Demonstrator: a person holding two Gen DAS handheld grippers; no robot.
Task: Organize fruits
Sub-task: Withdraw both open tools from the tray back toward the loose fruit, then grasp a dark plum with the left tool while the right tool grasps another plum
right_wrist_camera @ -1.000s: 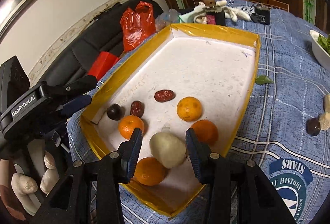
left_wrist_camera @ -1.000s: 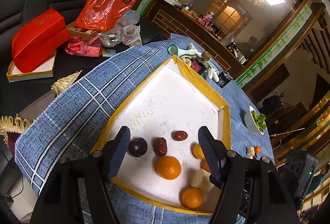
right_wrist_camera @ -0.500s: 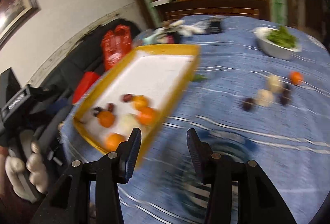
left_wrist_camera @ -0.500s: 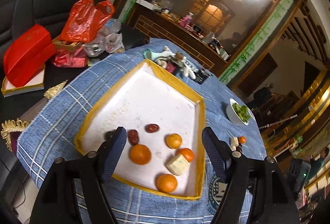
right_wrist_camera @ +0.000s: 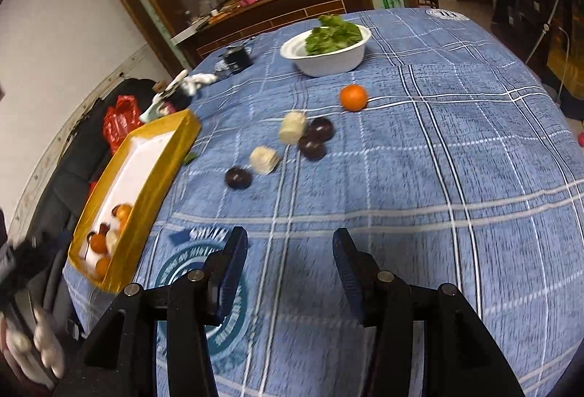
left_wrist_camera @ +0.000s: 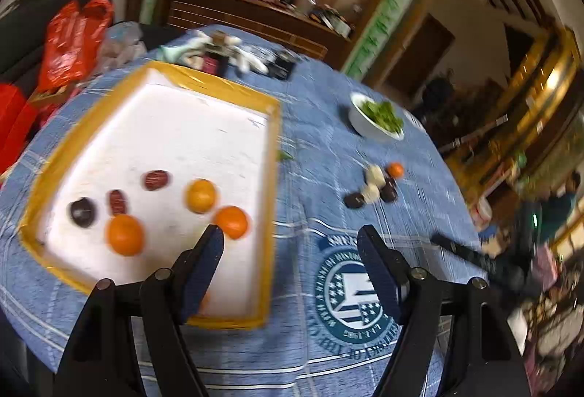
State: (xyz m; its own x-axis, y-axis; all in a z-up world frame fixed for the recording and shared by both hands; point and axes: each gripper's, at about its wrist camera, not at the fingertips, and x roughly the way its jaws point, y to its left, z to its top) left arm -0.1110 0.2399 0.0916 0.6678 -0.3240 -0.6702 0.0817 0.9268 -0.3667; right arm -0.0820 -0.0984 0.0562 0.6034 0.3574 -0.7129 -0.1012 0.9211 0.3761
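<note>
Three oranges (left_wrist_camera: 125,235) in yellow-rimmed tray (left_wrist_camera: 215,84); greens (right_wrist_camera: 332,31) in bowl (right_wrist_camera: 328,63).

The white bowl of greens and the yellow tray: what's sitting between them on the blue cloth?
Only a small green leaf beside the tray; otherwise bare cloth up to the bowl, as the left wrist view shows.

Home dining/living room. Round table, blue plaid tablecloth (right_wrist_camera: 456,148); white bowl of greens (right_wrist_camera: 328,57); dark wood sideboard (left_wrist_camera: 252,21) far, cluttered with bottles; black sofa (right_wrist_camera: 73,156) left, red plastic bag (left_wrist_camera: 69,39); warm ceiling lights.
</note>
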